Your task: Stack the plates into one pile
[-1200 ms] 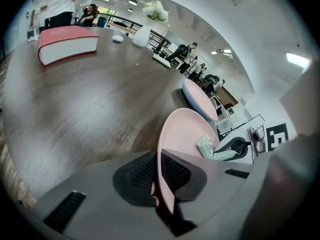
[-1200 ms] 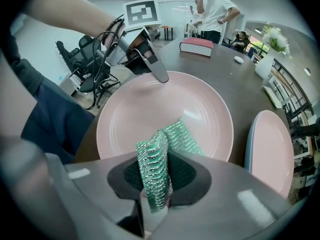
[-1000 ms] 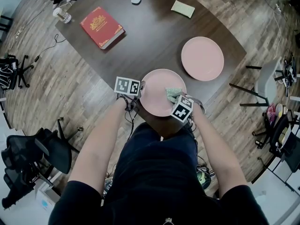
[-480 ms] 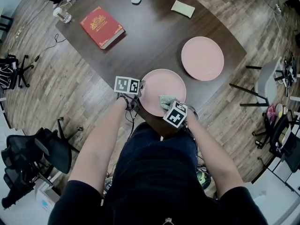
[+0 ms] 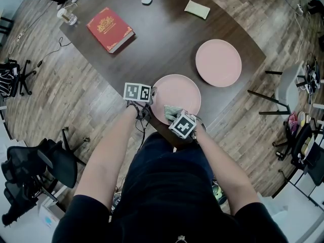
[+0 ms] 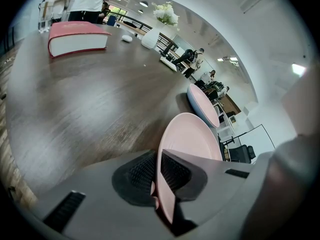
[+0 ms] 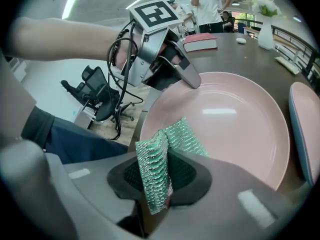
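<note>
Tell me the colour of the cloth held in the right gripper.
Green with a shiny silver weave; the cloth shows best in the right gripper view.

The person is wearing a dark short-sleeved top [image 5: 167,186]. The left gripper [image 5: 151,101] and right gripper [image 5: 171,113] are showing grey bodies, black ribbed pads [image 6: 142,173] and white cubes [image 5: 137,91] bearing black square markers. Black cables [image 7: 119,115] are looping off the left one.
</note>
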`<control>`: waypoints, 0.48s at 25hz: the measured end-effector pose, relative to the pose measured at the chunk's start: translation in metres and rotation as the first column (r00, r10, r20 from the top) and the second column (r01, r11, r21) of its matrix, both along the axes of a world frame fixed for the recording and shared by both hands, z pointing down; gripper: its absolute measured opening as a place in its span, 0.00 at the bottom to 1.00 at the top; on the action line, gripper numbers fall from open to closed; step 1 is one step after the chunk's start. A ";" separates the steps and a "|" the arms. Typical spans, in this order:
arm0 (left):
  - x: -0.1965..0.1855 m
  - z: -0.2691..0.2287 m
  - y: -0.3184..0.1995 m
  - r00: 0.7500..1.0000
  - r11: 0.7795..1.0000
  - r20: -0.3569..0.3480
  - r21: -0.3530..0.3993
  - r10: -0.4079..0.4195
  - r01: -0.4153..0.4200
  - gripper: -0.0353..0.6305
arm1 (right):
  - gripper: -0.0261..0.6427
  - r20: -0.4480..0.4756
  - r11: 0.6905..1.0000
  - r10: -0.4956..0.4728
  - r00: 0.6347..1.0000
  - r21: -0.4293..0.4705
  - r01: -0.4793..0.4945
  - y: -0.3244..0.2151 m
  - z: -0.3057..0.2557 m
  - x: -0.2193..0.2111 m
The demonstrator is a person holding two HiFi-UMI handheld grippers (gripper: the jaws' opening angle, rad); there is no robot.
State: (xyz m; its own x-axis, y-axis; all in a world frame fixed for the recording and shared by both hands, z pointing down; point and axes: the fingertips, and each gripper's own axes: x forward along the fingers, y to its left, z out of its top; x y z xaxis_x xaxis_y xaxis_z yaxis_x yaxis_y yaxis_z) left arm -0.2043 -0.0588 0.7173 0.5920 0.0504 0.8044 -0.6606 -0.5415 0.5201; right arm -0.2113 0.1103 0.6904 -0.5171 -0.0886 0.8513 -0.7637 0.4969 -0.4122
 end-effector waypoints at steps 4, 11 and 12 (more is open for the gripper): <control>0.000 0.000 0.000 1.000 1.000 0.000 0.001 -0.001 0.001 0.08 | 0.17 0.006 0.999 0.032 0.999 -0.003 -0.032 -0.007 0.005 -0.002; 0.000 -0.001 0.000 1.000 1.000 -0.002 0.005 0.003 -0.003 0.08 | 0.17 0.080 0.991 0.131 0.988 -0.046 -0.128 -0.018 0.002 -0.013; 0.000 -0.001 0.000 1.000 1.000 -0.002 0.006 0.005 -0.005 0.08 | 0.17 0.087 0.989 0.141 0.986 -0.050 -0.137 -0.020 0.002 -0.014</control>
State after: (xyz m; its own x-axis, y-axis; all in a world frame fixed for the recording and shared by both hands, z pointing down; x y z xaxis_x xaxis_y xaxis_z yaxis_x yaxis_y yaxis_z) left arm -0.2046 -0.0587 0.7160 0.5934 0.0484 0.8034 -0.6565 -0.5484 0.5179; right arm -0.2254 0.0907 0.6923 -0.5768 -0.1285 0.8067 -0.7831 0.3681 -0.5013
